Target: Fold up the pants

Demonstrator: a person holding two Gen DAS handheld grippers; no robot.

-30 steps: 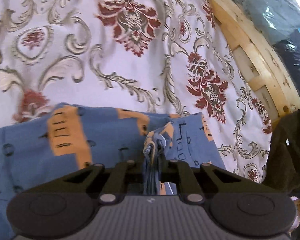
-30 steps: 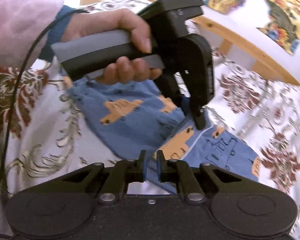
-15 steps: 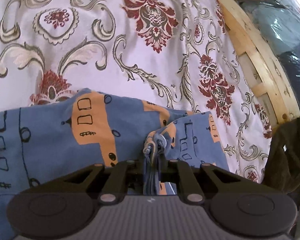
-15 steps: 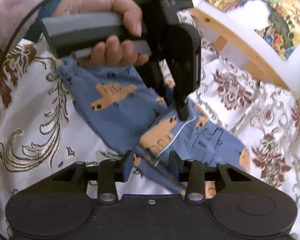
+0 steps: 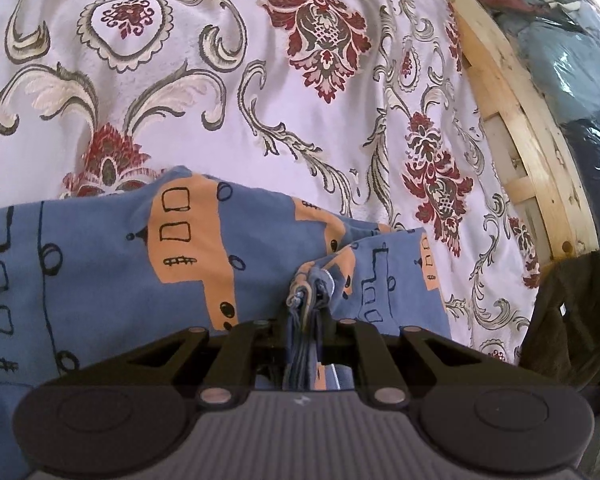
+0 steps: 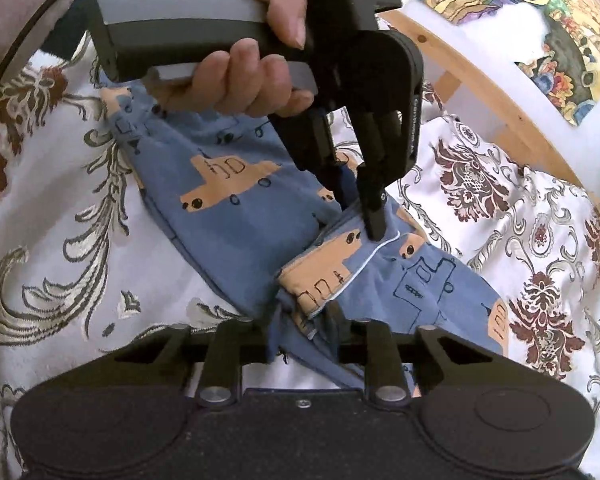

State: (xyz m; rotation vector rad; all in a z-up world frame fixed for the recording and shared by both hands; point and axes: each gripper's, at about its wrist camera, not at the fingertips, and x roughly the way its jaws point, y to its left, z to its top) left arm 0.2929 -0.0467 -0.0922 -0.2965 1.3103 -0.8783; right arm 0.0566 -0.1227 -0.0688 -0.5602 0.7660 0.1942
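Observation:
Blue pants (image 5: 100,272) printed with orange vehicles lie partly folded on a flowered bedspread (image 5: 220,100). My left gripper (image 5: 306,312) is shut on a bunched edge of the fabric. In the right wrist view a hand (image 6: 240,64) holds this left gripper (image 6: 360,216), which points down onto the middle of the pants (image 6: 240,232). My right gripper (image 6: 304,320) has its fingers pressed on both sides of a folded hem with white piping at the near edge. The fabric under both grippers is hidden.
A pale wooden bed frame (image 5: 512,120) curves along the right side and also shows as a wooden rail (image 6: 480,92). Plastic-wrapped bundles (image 5: 572,64) lie beyond it. A dark cloth (image 5: 572,320) hangs at the right. A colourful picture (image 6: 540,20) is behind.
My right gripper opened, moved onto the folded hem and then narrowed around it. The left gripper kept its hold and carried the fabric forward, so more of the pants shows.

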